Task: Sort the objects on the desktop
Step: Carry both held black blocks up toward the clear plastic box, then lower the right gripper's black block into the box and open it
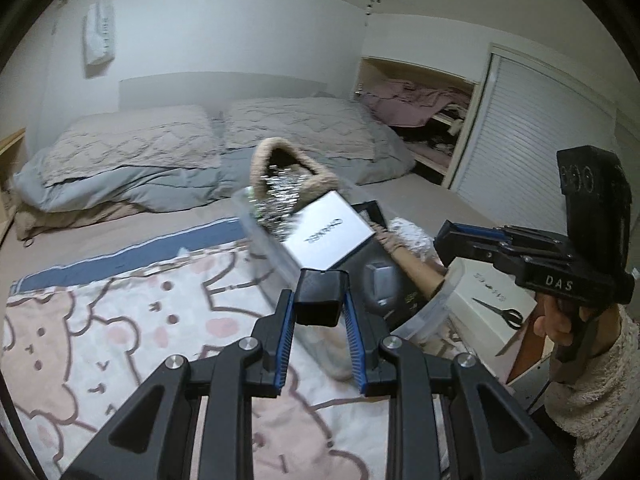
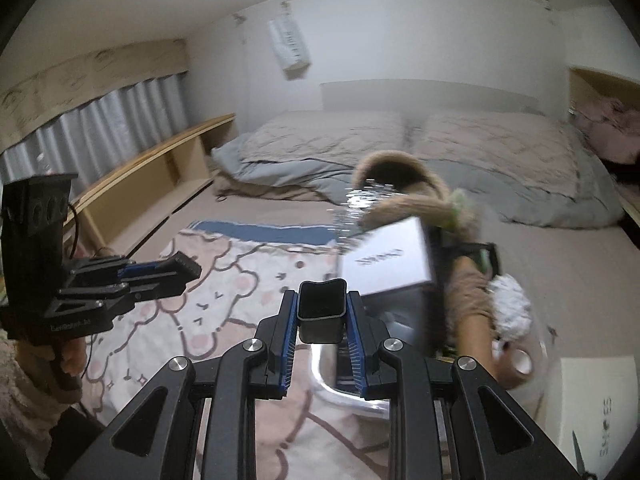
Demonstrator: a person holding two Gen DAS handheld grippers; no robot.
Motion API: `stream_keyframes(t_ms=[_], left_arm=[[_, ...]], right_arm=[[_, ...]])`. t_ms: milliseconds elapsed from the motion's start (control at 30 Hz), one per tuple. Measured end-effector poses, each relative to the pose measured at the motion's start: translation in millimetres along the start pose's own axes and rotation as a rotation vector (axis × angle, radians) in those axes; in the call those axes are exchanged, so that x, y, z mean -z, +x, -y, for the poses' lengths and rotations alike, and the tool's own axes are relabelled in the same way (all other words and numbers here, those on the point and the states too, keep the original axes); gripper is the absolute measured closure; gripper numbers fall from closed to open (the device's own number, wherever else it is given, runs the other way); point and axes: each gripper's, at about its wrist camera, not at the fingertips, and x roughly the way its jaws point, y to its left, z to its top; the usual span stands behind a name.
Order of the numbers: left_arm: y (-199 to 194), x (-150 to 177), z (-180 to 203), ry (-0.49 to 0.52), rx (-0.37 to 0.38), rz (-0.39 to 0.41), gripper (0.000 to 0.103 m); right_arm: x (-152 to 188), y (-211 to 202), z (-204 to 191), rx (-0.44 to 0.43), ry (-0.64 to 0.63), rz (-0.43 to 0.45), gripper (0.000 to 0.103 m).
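A clear plastic bin hangs over the bed, held at its two ends. My left gripper is shut on a black handle at the bin's near edge. My right gripper is shut on a matching black handle on the opposite end, by the bin's rounded corner. Inside lie a white box, a fuzzy tan slipper, silver tinsel, a cardboard tube and a dark item. Each view shows the other gripper from the side: the right one, the left one.
Under the bin is a bear-print blanket on the bed, with grey pillows behind. A white shoe box with scissors on it sits to the right. An open shelf of clothes and a low wooden shelf flank the bed.
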Motion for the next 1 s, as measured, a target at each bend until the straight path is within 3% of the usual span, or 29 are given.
stream_keyframes(t_ms=[367, 700, 1000], left_arm=[[39, -13, 40, 0.037, 0.098, -0.003, 0.078], [71, -17, 56, 0.040, 0.150, -0.025, 0.078], [88, -14, 64, 0.053, 0.166, -0.053, 0.078]], right_arm=[[6, -4, 66, 0.027, 0.159, 0.011, 0.079], [31, 33, 106, 0.034, 0.259, -0.138, 0.079], [40, 51, 110, -0.006, 0.271, -0.240, 0.079]])
